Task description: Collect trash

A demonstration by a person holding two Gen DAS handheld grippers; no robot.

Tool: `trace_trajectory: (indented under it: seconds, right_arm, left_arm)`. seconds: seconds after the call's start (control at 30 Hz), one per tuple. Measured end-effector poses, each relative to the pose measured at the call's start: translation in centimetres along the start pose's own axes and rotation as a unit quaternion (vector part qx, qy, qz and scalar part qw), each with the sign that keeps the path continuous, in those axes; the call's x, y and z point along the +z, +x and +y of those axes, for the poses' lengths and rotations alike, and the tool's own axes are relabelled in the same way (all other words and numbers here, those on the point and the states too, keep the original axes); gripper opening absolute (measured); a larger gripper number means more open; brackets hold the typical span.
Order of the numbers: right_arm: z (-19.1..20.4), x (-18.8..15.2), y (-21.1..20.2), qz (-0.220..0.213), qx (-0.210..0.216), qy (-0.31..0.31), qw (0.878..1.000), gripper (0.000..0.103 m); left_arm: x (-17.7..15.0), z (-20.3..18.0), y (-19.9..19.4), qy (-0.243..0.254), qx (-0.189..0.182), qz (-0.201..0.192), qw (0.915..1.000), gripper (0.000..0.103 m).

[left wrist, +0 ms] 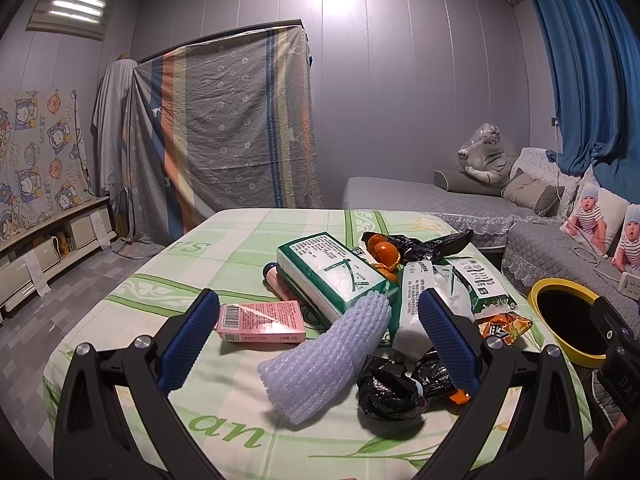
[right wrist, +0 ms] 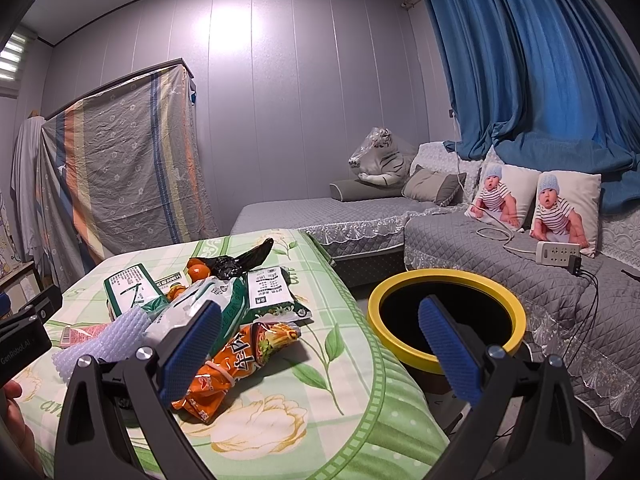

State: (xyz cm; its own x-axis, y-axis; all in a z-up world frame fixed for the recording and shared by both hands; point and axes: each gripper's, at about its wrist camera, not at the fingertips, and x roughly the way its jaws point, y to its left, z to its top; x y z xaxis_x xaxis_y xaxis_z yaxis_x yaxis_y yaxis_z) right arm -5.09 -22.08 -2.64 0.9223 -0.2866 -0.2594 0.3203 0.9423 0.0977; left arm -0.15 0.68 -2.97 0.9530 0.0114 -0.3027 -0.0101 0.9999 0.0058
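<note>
While both tongs, left and right, gape wide and empty, wrappers litter the tabletop; the bin's contents can't be seen.

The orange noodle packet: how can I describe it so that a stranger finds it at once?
Look at the table with the green floral cloth, at the side nearest the yellow-rimmed bin. At the edge of the trash pile lies the orange noodle packet, crumpled. It alone is bright orange with a noodle picture; its neighbours are white-and-green wrappers.

Litter heap crowds the table's middle; yellow bin's mouth gapes unobstructed.
</note>
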Motion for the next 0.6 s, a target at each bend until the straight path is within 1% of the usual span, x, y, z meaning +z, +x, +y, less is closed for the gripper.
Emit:
trace_trajectory:
  seconds: [0.6]
  right_arm:
    - [0.04,0.0,-0.01,0.0,0.0,0.001,1.0,0.095]
  left_arm:
    - [0.18,-0.02,0.16,-0.001,0.001,0.004,1.0,0.095]
